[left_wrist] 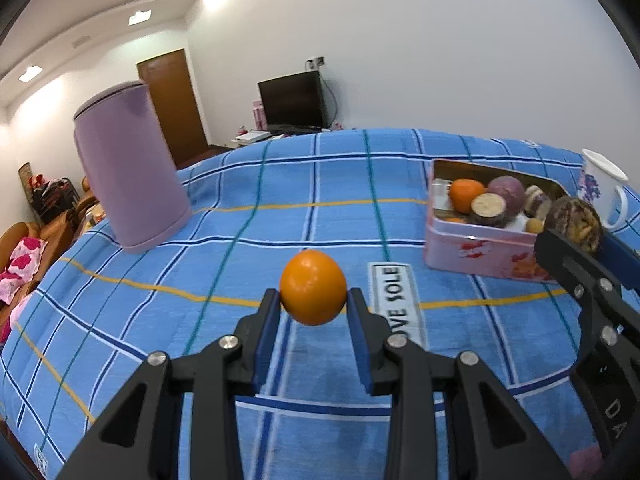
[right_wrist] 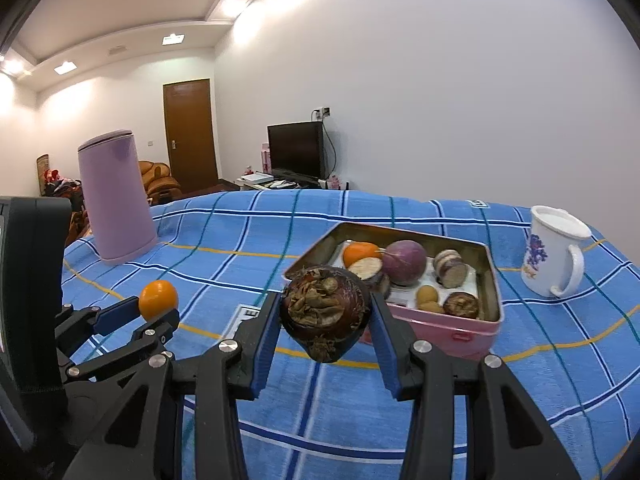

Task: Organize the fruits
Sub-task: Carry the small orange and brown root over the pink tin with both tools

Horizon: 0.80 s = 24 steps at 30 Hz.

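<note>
My left gripper (left_wrist: 313, 300) is shut on an orange (left_wrist: 313, 286) and holds it above the blue checked cloth; it also shows in the right wrist view (right_wrist: 158, 300). My right gripper (right_wrist: 325, 316) is shut on a dark brown dried fruit (right_wrist: 325, 318), held just in front of the pink tin box (right_wrist: 452, 332). In the left wrist view the right gripper (left_wrist: 576, 236) with that fruit (left_wrist: 575, 222) is at the tin's (left_wrist: 480, 248) right front corner. The tin holds an orange (right_wrist: 358, 254), a purple round fruit (right_wrist: 404, 262) and several other pieces.
A lilac kettle (left_wrist: 130, 168) stands at the back left of the table. A white flowered mug (right_wrist: 554, 250) stands right of the tin. A printed label (left_wrist: 396, 300) lies on the cloth between my left gripper and the tin.
</note>
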Each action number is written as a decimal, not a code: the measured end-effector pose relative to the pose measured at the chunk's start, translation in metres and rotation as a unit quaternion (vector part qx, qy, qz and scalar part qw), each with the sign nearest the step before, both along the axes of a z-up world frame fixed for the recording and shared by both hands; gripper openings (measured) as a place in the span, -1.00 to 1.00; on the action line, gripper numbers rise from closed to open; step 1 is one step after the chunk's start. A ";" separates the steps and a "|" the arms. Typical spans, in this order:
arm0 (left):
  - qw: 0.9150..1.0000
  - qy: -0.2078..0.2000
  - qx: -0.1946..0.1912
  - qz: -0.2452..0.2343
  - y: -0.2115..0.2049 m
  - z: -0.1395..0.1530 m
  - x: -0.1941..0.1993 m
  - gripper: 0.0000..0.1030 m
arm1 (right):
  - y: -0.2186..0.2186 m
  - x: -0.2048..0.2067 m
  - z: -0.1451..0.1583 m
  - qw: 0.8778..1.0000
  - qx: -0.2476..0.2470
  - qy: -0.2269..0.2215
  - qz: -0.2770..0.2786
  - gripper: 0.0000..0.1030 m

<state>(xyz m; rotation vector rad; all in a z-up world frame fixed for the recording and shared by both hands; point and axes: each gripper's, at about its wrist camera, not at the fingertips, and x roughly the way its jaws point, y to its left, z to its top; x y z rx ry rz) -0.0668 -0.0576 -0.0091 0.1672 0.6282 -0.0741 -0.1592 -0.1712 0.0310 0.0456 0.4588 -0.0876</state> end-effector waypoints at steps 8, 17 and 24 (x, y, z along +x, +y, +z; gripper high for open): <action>0.999 -0.002 -0.002 -0.032 -0.029 0.002 -0.008 -0.31 | -0.028 -0.009 0.001 1.000 -0.004 0.004 -0.025 -0.10; 0.998 0.008 -0.007 -0.064 -0.053 0.003 -0.014 -0.31 | -0.064 -0.022 0.001 0.998 -0.017 0.006 -0.052 -0.11; 0.994 0.008 -0.021 -0.104 -0.077 0.011 -0.017 -0.31 | -0.093 -0.027 0.001 0.996 -0.027 0.017 -0.079 -0.11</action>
